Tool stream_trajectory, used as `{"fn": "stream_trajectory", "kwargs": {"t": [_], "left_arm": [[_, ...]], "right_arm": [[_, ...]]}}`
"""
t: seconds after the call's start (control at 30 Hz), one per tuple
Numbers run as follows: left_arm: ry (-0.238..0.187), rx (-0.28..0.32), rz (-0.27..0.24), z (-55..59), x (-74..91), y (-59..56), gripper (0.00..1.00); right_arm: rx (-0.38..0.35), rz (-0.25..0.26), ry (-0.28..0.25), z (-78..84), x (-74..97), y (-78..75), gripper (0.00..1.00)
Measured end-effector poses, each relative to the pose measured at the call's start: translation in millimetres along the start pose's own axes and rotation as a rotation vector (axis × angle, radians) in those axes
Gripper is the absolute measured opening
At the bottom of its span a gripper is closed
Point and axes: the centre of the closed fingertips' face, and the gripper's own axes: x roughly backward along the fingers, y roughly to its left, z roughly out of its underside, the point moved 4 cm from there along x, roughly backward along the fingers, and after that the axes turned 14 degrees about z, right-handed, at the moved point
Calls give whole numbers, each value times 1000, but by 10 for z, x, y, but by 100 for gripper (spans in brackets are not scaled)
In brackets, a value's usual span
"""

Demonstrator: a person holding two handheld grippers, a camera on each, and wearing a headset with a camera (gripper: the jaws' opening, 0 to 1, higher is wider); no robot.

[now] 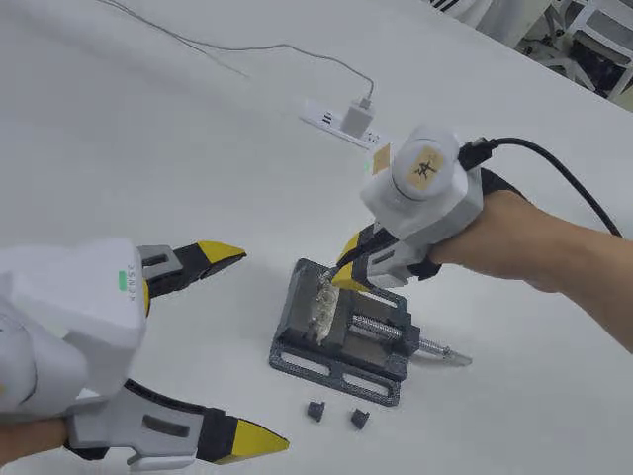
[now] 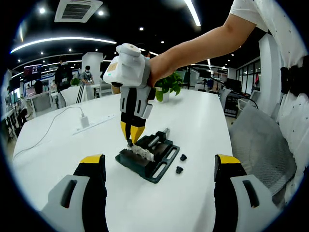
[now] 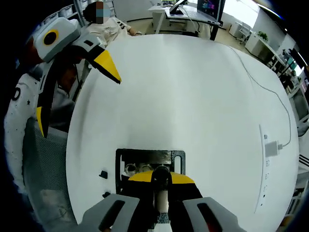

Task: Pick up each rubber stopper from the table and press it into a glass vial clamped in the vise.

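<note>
your right gripper (image 3: 161,178) pinches a stopper (image 3: 161,173) over the vials (image 1: 322,297) in the vise (image 1: 336,374); left gripper (image 1: 262,346) gapes wide. two spare stoppers (image 1: 316,410) lie beside the vise. an off-centre push could crack glass.

Stopper (image 3: 161,175) between fingers (image 3: 140,177) over vise (image 3: 120,169)

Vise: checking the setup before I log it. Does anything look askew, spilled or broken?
Nothing stands out. The vise sits flat on the table, the vials stand clamped in it, and two stoppers lie loose beside it.
</note>
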Motion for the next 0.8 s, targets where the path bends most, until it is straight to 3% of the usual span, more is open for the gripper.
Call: {"fn": "stream_trajectory", "kwargs": {"t": [0.37,0.53,0.8], "left_arm": [[-13,7,-5,-5,2,38,92],[-15,6,-5,-8,-9,59,91],[-19,2,-4,-27,-31,64,91]], "right_arm": [[-95,-37,72,-30,-42,-34,5],[-79,-36,110,-43,-84,-23,5],[14,-22,160,-61,-103,-1,4]]}}
